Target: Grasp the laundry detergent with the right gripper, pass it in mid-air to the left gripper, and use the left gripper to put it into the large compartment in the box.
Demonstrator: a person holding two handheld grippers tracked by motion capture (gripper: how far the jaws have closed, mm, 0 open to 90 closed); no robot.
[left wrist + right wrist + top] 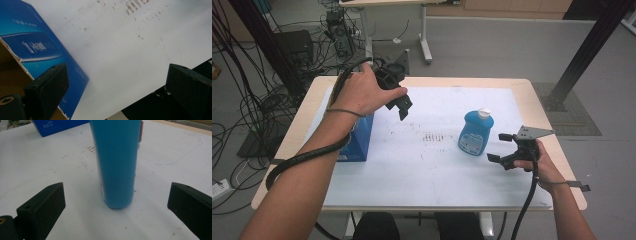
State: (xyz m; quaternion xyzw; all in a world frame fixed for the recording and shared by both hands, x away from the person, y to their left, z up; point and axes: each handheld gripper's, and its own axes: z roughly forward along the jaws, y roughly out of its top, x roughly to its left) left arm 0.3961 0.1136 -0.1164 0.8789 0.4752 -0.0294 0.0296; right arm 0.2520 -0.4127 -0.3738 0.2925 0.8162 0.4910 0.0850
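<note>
A blue bottle (475,132) with a white cap stands upright on the white sheet (432,165), right of the middle. My right gripper (500,148) is just to its right, open, jaws pointed at it; in the right gripper view the bottle (116,162) stands ahead between the jaws, untouched. My left gripper (404,105) hovers open over the sheet's back left, beside a blue cardboard box (358,140). In the left gripper view (117,92) the box (37,47) lies at the left, its open flap edge showing, nothing between the jaws.
The wooden table (277,150) has its edges showing around the sheet. Brown smudges (434,136) mark the sheet's middle. Cables and equipment (272,65) lie on the floor to the left, and a black post (592,45) rises at the right.
</note>
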